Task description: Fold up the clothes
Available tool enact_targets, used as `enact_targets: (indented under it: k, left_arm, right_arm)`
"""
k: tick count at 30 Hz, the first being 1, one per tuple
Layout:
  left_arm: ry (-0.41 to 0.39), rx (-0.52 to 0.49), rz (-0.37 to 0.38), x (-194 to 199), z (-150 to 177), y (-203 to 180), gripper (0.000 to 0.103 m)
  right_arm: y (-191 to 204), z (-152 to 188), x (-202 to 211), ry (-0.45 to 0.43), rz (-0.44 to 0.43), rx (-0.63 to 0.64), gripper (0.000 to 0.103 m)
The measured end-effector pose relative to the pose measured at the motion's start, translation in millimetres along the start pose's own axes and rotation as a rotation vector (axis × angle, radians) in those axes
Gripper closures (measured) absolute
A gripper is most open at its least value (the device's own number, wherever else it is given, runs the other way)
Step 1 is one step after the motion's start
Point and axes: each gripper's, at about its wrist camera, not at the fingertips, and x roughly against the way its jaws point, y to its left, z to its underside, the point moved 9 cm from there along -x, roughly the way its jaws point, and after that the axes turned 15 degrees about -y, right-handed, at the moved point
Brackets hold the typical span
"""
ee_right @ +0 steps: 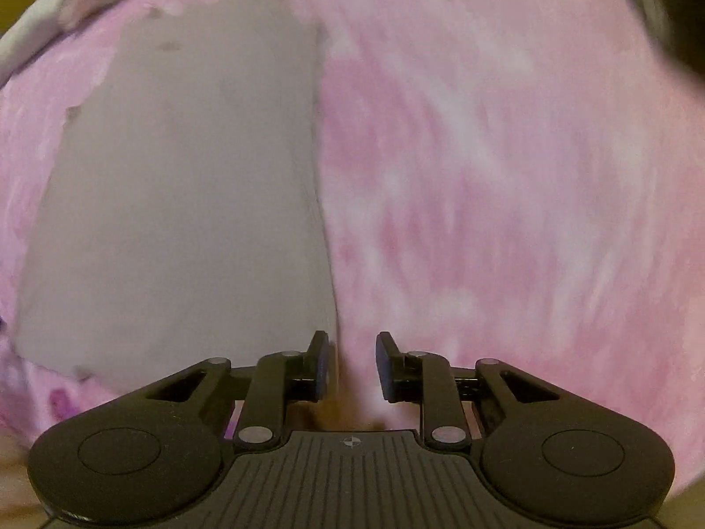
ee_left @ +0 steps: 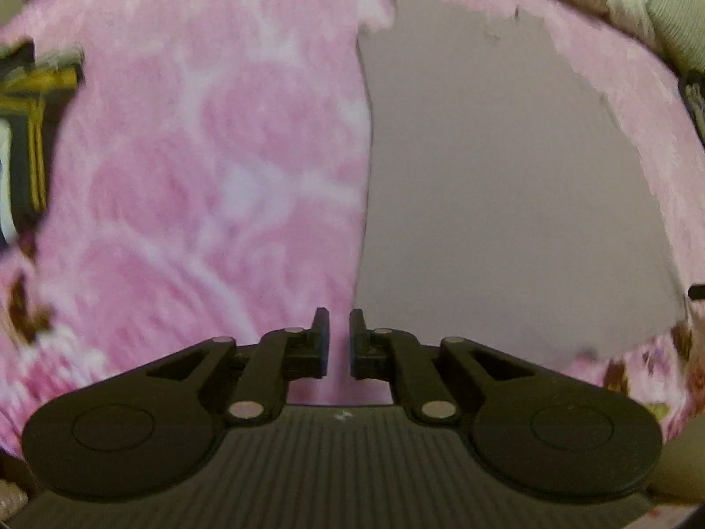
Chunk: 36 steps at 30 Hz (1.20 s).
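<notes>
Grey garment (ee_left: 506,185) lying flat on a pink floral bedspread (ee_left: 198,154)

Soft, light, limp cloth, best pinched at a near edge or corner. Left hand-held gripper (ee_left: 339,337) has a narrow gap, nothing between; right hand-held gripper (ee_right: 352,366) stands spread, empty

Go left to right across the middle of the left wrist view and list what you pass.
Dark yellow-striped object at the edge → pink patterned blanket → flat grey cloth → a strip of the blanket again.

The left gripper (ee_left: 338,339), jaws slightly apart and empty, hangs over a grey garment (ee_left: 506,203) on pink bedding (ee_left: 198,154).
</notes>
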Motion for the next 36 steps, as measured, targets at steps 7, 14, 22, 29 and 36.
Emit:
enact_targets:
  k: [7, 14, 22, 29, 36]
  left_arm:
    - [-0.027, -0.035, 0.106, -33.9, -16.5, -47.0, 0.095]
    - [0.071, -0.052, 0.133, -29.6, 30.6, -53.7, 0.095]
    - [0.271, -0.062, 0.156, 5.4, 59.3, -40.6, 0.094]
    - [0.064, -0.115, 0.122, 71.2, -21.2, -50.1, 0.076]
    - [-0.128, -0.061, 0.062, 154.9, -70.1, -78.4, 0.060]
  right_arm:
    - [57.3, -23.3, -14.2, -0.104, -0.065, 0.129, 0.082]
    - [45.9, 41.6, -17.5, 0.027, 0.036, 0.069, 0.072]
    - [40.9, 76.6, 18.6, 0.202, 0.123, -0.083, 0.061]
    - [78.8, 9.1, 76.4, 0.041, 0.025, -0.096, 0.043]
    - [117.7, -47.9, 150.4, -0.162, -0.095, -0.029, 0.042]
